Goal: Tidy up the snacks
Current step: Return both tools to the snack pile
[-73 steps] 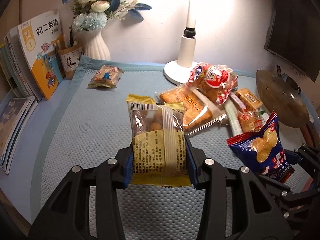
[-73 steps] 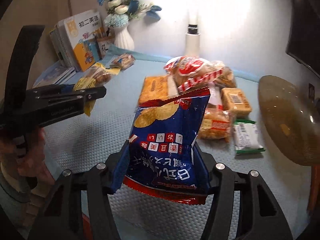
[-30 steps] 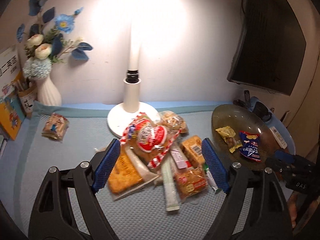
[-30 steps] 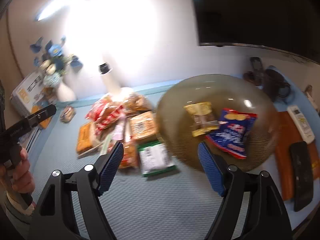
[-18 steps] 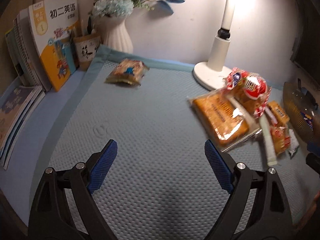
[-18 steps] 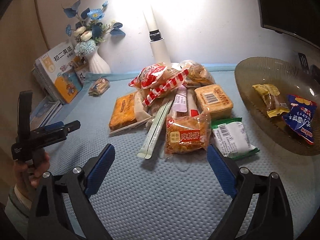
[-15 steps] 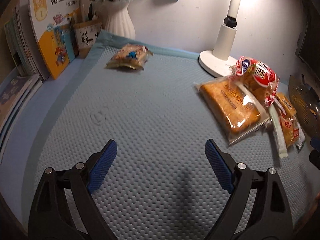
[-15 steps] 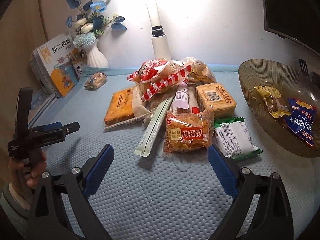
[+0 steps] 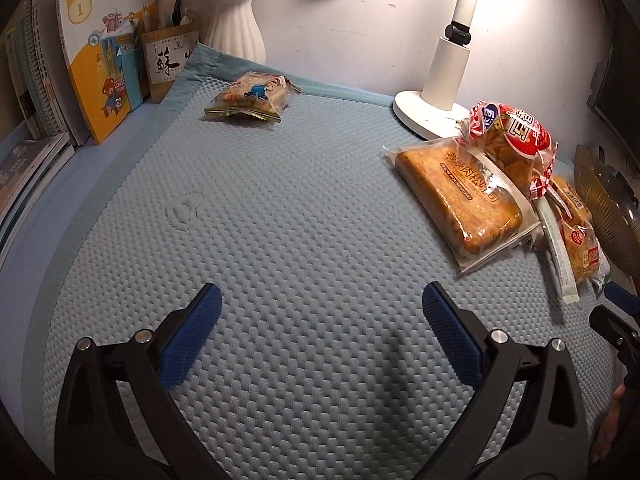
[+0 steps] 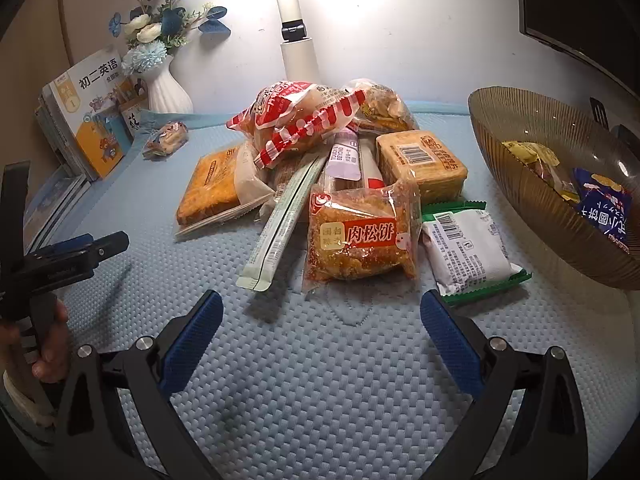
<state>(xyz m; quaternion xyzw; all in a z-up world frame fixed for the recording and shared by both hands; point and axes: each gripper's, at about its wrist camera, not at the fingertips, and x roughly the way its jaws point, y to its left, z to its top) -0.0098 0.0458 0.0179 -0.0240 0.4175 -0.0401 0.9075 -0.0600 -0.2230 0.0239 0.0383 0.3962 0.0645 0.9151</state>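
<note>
Snack pile (image 10: 344, 184) beside lamp (image 10: 298, 46), bowl (image 10: 532, 196) right of lamp, left tongs (image 9: 320, 332) wide and empty, right tongs (image 10: 320, 334) wide and empty

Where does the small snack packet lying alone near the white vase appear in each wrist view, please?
Left wrist: the small snack packet lies in the upper middle, alone at the far edge of the mat, right of the books.
Right wrist: the same packet sits small in the upper left, just below the vase.
Shared landmark: the white vase, which stands just behind the packet in both views.
</note>
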